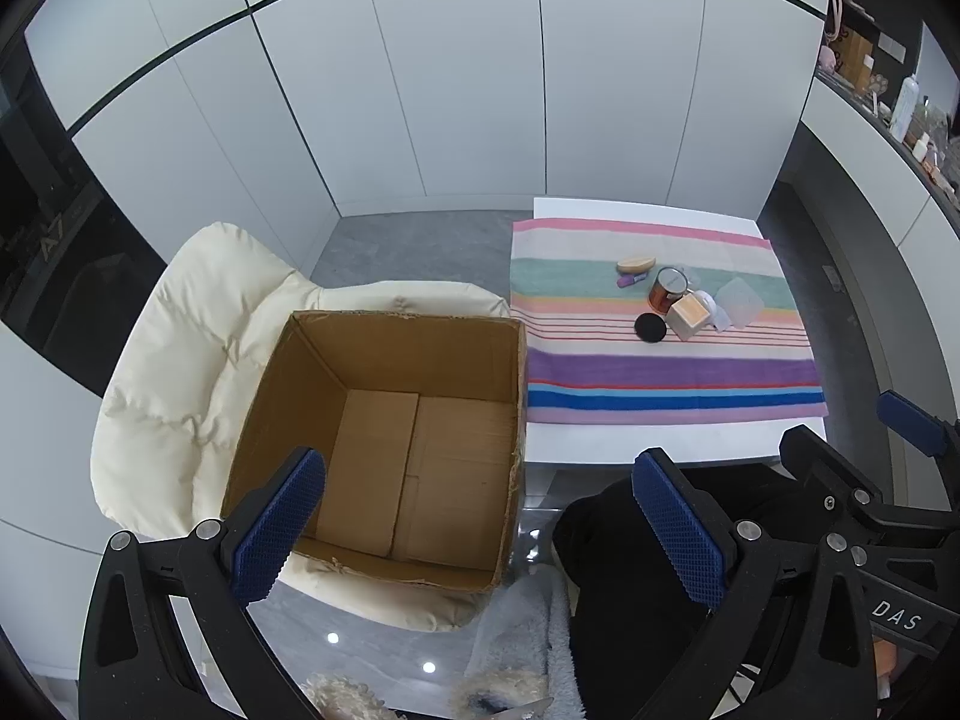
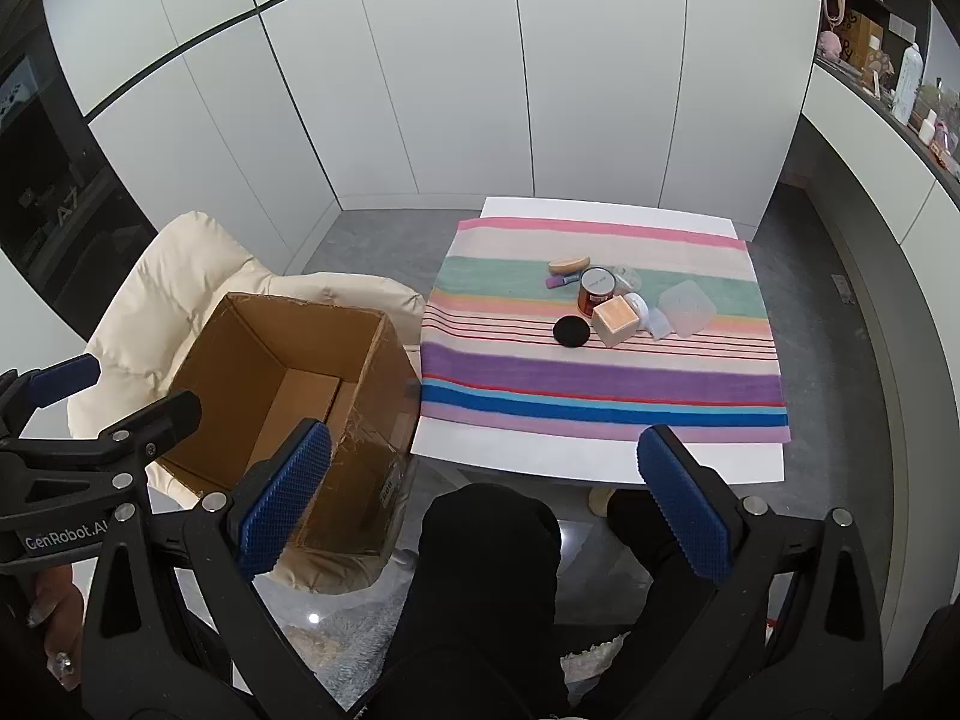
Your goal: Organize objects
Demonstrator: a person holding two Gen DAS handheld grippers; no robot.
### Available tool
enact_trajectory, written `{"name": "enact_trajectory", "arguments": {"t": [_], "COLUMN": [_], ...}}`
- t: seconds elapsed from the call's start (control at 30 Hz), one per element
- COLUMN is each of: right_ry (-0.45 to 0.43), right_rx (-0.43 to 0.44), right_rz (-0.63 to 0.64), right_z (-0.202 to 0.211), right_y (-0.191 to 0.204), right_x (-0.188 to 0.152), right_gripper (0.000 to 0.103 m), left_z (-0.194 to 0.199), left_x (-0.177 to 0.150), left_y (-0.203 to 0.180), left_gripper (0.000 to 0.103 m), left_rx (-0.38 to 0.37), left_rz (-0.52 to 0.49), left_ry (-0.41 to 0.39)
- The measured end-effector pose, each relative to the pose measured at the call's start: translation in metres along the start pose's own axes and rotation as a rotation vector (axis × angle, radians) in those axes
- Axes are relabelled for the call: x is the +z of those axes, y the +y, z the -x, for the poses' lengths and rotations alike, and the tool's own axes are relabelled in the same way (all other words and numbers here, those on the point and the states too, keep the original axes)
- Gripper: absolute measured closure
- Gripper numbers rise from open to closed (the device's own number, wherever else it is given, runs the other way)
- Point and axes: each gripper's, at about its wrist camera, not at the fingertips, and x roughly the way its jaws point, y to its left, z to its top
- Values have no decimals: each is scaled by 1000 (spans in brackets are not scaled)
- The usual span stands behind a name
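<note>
On the white surface we see a striped multicolour cloth; its near edge stops short of the surface's near edge, leaving a bare white strip. Clustered mid-cloth, well apart from every edge: flat black round disc, pale wooden cube just beside it, red-brown tin can, small purple piece, tan oval piece, clear plastic square lid. Left of the surface, an open brown cardboard box sits on a cream padded chair, box edge just beside the surface edge. Our left gripper and right gripper hang above the near side, jaws spread wide, grasping nothing.
</note>
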Motion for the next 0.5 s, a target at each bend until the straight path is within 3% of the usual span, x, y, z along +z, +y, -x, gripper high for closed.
{"name": "enact_trajectory", "arguments": {"t": [0.5], "right_ry": [1], "right_rx": [6], "right_rz": [-6], "right_z": [0], "right_y": [-1], "right_x": [-1], "right_gripper": [0], "left_z": [-1], "left_x": [0], "left_y": [-1], "left_gripper": [0], "left_rx": [3], "left_rz": [-3], "left_ry": [-1]}}
